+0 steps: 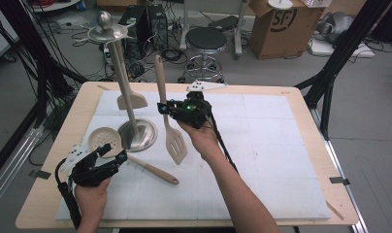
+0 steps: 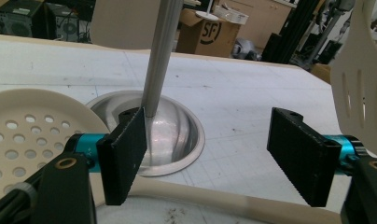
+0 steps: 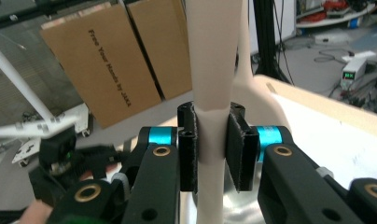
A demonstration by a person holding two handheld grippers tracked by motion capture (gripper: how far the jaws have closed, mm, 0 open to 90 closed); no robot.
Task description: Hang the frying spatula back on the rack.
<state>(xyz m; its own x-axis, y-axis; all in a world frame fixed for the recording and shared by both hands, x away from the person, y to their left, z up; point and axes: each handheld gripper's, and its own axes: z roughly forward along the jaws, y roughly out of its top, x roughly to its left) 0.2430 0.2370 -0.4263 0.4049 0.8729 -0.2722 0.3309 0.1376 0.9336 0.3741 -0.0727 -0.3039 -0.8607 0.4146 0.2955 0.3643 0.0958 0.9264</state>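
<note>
White padded table [image 1: 262,160] amid cluttered cabled workshop.

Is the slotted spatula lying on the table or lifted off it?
Lifted. The right claw grips the slotted spatula by its handle, blade hanging downward above the table, beside the metal stand.

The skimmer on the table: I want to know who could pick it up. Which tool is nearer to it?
Left. The left tool hovers open just over the skimmer; the right tool is off beside the stand, clamped on the slotted spatula.
</note>
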